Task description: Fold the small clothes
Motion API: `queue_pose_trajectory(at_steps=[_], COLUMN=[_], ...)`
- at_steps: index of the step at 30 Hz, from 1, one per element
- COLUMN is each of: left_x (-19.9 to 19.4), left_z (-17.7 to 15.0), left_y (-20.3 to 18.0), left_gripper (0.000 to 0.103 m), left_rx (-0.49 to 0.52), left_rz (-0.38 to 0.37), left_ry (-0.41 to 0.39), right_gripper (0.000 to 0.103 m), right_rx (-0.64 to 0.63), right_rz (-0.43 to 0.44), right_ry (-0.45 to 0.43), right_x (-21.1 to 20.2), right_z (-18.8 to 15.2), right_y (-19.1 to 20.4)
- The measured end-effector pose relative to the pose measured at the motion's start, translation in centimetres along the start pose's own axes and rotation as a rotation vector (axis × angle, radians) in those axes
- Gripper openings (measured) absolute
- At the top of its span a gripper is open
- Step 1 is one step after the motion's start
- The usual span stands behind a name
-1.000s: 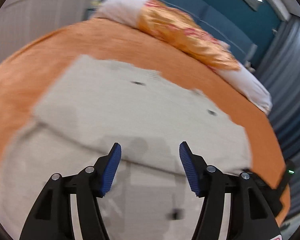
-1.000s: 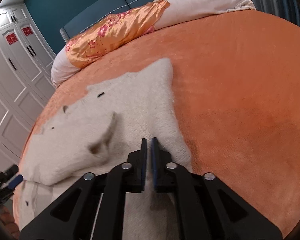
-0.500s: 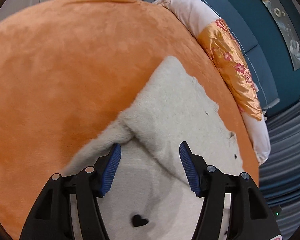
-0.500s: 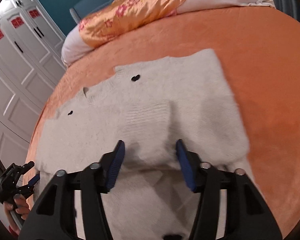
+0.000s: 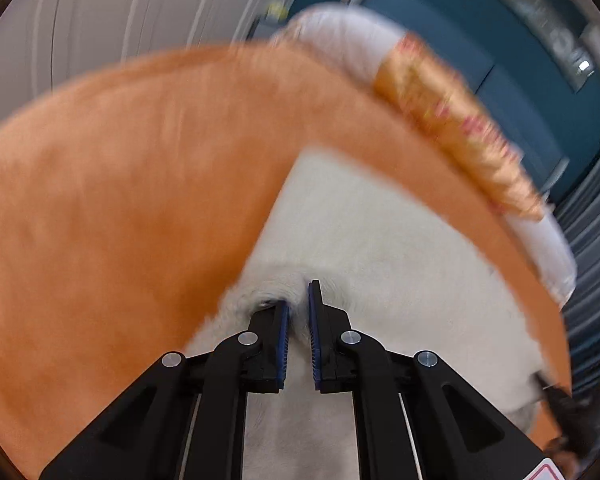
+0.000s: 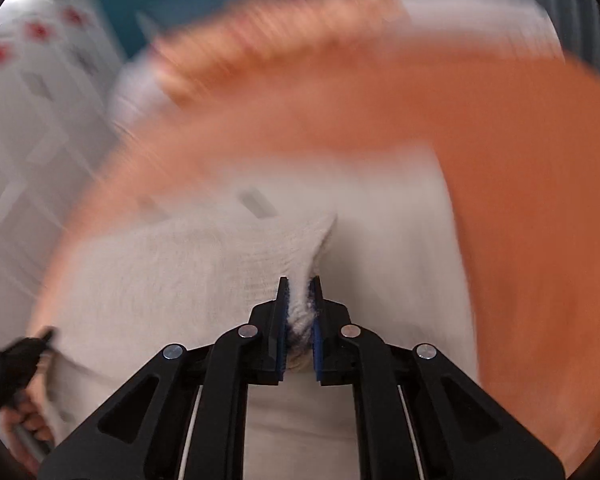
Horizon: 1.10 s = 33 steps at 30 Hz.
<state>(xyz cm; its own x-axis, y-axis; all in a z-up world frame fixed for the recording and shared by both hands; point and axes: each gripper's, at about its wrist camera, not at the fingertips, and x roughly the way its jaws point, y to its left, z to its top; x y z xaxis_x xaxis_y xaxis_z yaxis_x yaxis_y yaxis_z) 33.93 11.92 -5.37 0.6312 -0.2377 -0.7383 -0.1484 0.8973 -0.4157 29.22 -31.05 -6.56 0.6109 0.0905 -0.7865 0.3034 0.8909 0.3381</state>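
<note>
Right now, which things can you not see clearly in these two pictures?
- Left wrist view: the sweater edge inside the left gripper, hidden by bunched fabric.
- Right wrist view: dark marks on the sweater, smeared by motion blur.
- Both views: the sweater's near hem, covered by the gripper bodies.

Left gripper (image 5: 298,308) pointed steeply downward, entering its own view from 6 o'clock. Jaws had just been closing and stood nearly together, blue pads (image 5: 283,332) pinching a raised fold of the cream sweater (image 5: 380,248) between them. Right gripper (image 6: 299,304) likewise angled steeply down, from 6 o'clock in its view. Its jaws had also just been closing, pads pressed on a bunched ridge of the same sweater. In the right wrist view the left gripper appeared at 8 o'clock, with the person's hand (image 6: 24,420) wrapped on its handle; blurred. In the left wrist view the right gripper showed at 4 o'clock, blurred.
</note>
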Motion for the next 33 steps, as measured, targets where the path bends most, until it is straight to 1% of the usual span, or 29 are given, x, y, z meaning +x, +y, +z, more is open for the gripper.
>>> queue_pose_trajectory(at_steps=[1, 2, 4, 6, 7, 8, 9, 10, 11, 13, 14, 15, 16, 17, 18, 19, 20, 22, 24, 26, 28, 29, 30, 33], left_x=[0.5, 0.7, 0.6, 0.8, 0.8, 0.9, 0.9, 0.9, 0.9, 0.9, 0.9, 0.9, 0.9, 0.9, 1.0, 1.0, 1.0, 1.0, 1.0, 1.0, 1.0, 1.0, 1.0, 1.0], left_z=[-0.6, -1.0, -1.5, -1.5, -1.6, -1.8, -1.9, -2.2, -2.2, -2.2, -2.3, -2.4, -2.4, -2.4, -2.4, -2.4, -2.4, -2.4, -2.4, -2.5, -2.5, -2.6, -2.5, -2.6], left_y=[0.4, 0.5, 0.5, 0.6, 0.7, 0.7, 0.8, 0.7, 0.7, 0.7, 0.8, 0.8, 0.8, 0.8, 0.8, 0.8, 0.8, 0.8, 0.9, 1.0, 1.2, 1.3, 1.4, 1.6], left_gripper=[0.007, 0.008, 0.01, 0.012, 0.012, 0.013, 0.013, 0.013, 0.013, 0.013, 0.013, 0.013, 0.013, 0.013, 0.013, 0.013, 0.013, 0.013, 0.014, 0.014, 0.014, 0.014, 0.014, 0.014], left_rx=[-0.004, 0.005, 0.034, 0.029, 0.028, 0.029, 0.034, 0.04, 0.043, 0.043, 0.043, 0.044, 0.044, 0.045, 0.045, 0.046, 0.045, 0.044, 0.043, 0.037, 0.026, 0.022, 0.017, 0.011], left_rz=[-0.001, 0.002, 0.006, 0.004, 0.001, -0.002, -0.001, 0.002, 0.003, 0.002, 0.0, -0.002, -0.002, -0.002, -0.001, 0.0, -0.001, -0.001, -0.004, -0.01, -0.025, -0.032, -0.04, -0.054], left_ry=[0.012, 0.0, -0.03, -0.037, -0.042, -0.048, -0.058, -0.064, -0.067, -0.071, -0.074, -0.077, -0.078, -0.08, -0.079, -0.079, -0.079, -0.079, -0.079, -0.079, -0.079, -0.079, -0.08, -0.082], right_gripper=[0.008, 0.008, 0.008, 0.008, 0.008, 0.009, 0.007, 0.008, 0.011, 0.013, 0.013, 0.013, 0.013, 0.013, 0.013, 0.013, 0.013, 0.013, 0.013, 0.012, 0.008, 0.007, 0.006, 0.004], right_rx=[0.023, 0.038, 0.042, 0.015, 0.009, 0.022, 0.051, 0.078, 0.088, 0.115, 0.118, 0.106, 0.078, 0.015, -0.068, -0.132, -0.228, -0.337, -0.414, -0.453, -0.458, -0.443, -0.417, -0.26], right_rz=[0.039, 0.062, 0.08, 0.088, 0.074, 0.061, 0.088, 0.101, 0.092, 0.007, -0.039, -0.042, -0.012, 0.048, 0.096, 0.125, 0.173, 0.235, 0.253, 0.247, 0.209, 0.223, 0.242, 0.231], right_ry=[-0.026, -0.057, -0.094, -0.145, -0.133, -0.064, -0.056, -0.068, -0.074, -0.12, -0.172, -0.208, -0.228, -0.213, -0.172, -0.146, -0.112, -0.044, 0.016, 0.093, 0.122, 0.115, 0.106, 0.066], right_x=[-0.3, -1.1, -2.0, -2.3, -1.6, 0.6, 1.1, 0.4, -0.1, -1.8, -3.4, -4.4, -5.0, -5.1, -4.6, -4.2, -3.4, -1.3, 1.0, 3.9, 6.0, 6.0, 5.9, 4.1], right_z=[-0.5, -0.7, -0.7, -0.9, -1.1, -1.5, -1.9, -1.5, -1.0, -0.7, -0.7, -0.8, -0.7, -0.6, -0.6, -0.8, -1.4, -2.7, -4.2, -5.6, -6.1, -6.0, -5.8, -4.1], right_y=[-0.5, -0.6, -0.3, 0.1, -0.2, -0.6, -1.2, -1.4, -1.3, -0.6, 0.1, 1.0, 2.4, 5.0, 8.0, 10.3, 14.0, 19.2, 22.9, 24.9, 24.4, 23.4, 22.0, 14.8])
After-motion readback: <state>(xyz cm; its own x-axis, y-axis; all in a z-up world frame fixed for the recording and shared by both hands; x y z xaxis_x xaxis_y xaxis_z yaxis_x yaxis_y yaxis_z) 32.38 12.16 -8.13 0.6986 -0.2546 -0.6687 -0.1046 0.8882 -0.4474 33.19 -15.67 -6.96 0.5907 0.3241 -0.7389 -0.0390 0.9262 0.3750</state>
